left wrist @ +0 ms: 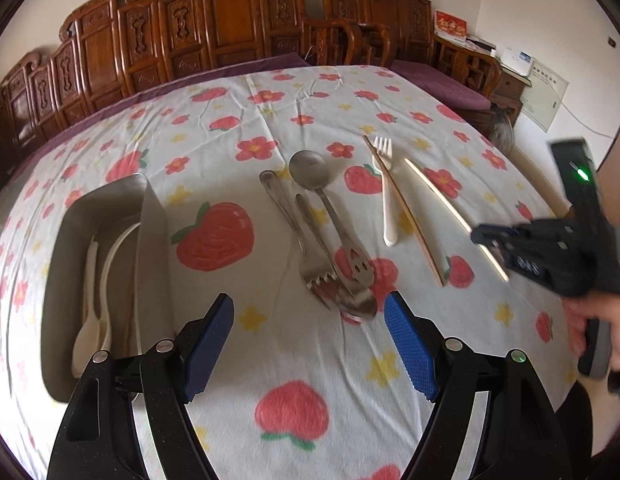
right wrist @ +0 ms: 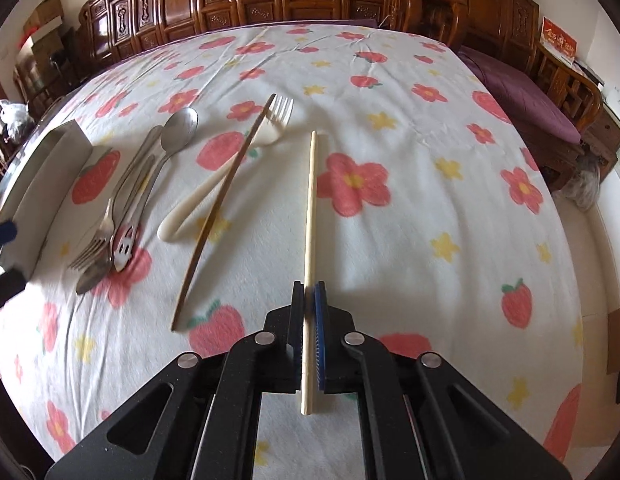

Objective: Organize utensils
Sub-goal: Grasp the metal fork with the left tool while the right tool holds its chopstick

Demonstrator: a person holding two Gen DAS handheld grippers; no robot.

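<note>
The right gripper (right wrist: 309, 292) is clamped on a pale wooden chopstick (right wrist: 310, 216), which passes between its two pads and points away from it over the flowered tablecloth (right wrist: 430, 184). The left gripper (left wrist: 309, 307) has its jaws wide apart, with nothing between them, just above the near ends of the metal cutlery pile (left wrist: 330, 264). In this pile a metal fork (left wrist: 306, 248), a metal spoon (left wrist: 322, 192) and other metal pieces lie across each other near the middle of the table. Beside the pile, toward the right edge, a cream plastic fork (left wrist: 386, 196) lies under a dark brown chopstick (left wrist: 406, 216). Near the left edge stands a steel tray (left wrist: 150, 232), and inside it lie cream plastic spoons (left wrist: 90, 320).
</note>
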